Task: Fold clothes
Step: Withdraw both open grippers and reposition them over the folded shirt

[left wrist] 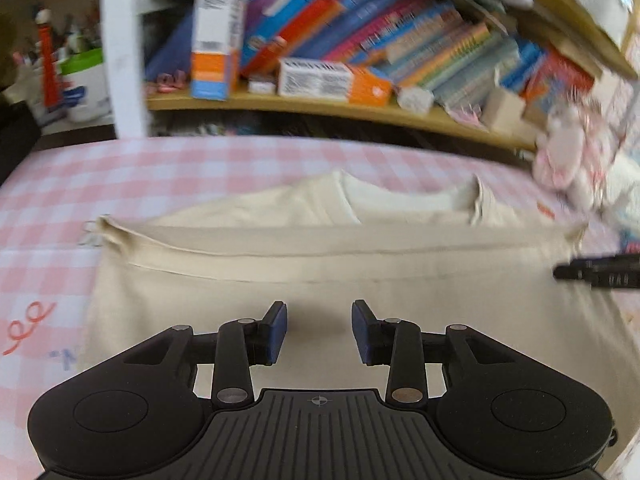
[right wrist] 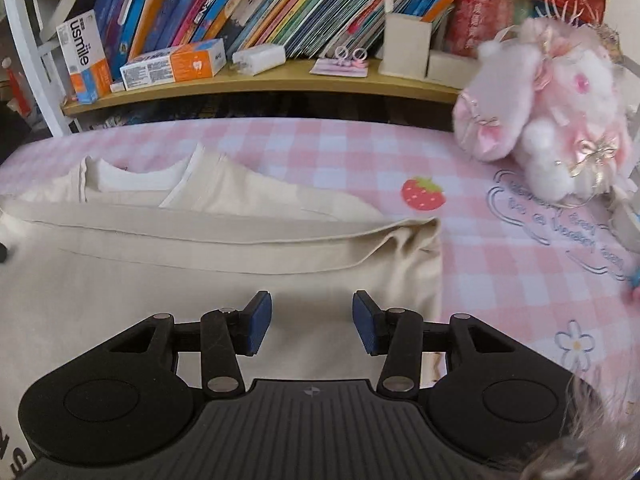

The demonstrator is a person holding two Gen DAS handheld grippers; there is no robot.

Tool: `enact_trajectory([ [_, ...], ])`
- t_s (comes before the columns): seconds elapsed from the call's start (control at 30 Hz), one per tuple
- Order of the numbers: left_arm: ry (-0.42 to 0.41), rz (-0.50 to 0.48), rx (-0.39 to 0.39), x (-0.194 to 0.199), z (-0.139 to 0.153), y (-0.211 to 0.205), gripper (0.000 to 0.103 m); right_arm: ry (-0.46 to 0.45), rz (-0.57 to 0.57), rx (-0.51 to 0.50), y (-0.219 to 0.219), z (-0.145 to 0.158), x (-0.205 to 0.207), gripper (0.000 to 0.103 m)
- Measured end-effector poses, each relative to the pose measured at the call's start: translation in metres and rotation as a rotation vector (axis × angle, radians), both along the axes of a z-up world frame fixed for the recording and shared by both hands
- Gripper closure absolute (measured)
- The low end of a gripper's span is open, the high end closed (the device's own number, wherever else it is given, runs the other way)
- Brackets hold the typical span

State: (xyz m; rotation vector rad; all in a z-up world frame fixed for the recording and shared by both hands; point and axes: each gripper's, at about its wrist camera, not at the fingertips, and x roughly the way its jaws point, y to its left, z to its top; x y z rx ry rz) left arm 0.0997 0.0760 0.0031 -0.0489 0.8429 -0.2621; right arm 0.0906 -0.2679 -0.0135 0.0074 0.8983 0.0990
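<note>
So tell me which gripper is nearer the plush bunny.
Right. The right gripper is over the shirt near the plush bunny; the left gripper is further along the shirt.

The brand name "usmile" runs in dark letters up the side of a tall white-and-orange cardboard box [right wrist: 83, 56] standing at the left end of the wooden bookshelf [right wrist: 280, 82]. Clear outlined lettering on the pink-and-white checked cloth [right wrist: 320, 152], beside the pink plush rabbit [right wrist: 552, 120], is too faint to read. Print and barcodes on the flat white-and-orange carton [right wrist: 174, 65] lying near the tall box, and titles on the book spines, are too blurred to make out.
</note>
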Motion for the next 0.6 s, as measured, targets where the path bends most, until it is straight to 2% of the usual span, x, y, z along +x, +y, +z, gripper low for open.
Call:
enact_trajectory([
  [0.13,-0.013,-0.024,0.029,-0.004,-0.005,-0.004,0.067,-0.001,0.040,0.006,0.004,-0.003,0.018,0.057],
  [0.23,-0.006,-0.030,0.030,-0.003,-0.004,-0.004,0.066,-0.023,0.057,-0.001,0.005,-0.001,0.051,0.058],
  [0.3,0.011,-0.024,0.030,-0.001,-0.003,-0.005,0.065,-0.084,-0.011,0.031,-0.003,0.005,0.074,0.059],
  [0.37,0.016,-0.023,0.023,0.001,-0.002,-0.008,0.064,-0.154,-0.127,0.126,-0.021,0.020,0.089,0.058],
  [0.4,0.015,-0.025,0.022,0.002,-0.002,-0.010,0.064,-0.171,-0.151,0.147,-0.024,0.023,0.091,0.058],
  [0.6,0.002,-0.047,0.076,0.015,-0.003,-0.031,0.063,-0.113,0.037,0.023,0.003,0.010,0.048,0.057],
])
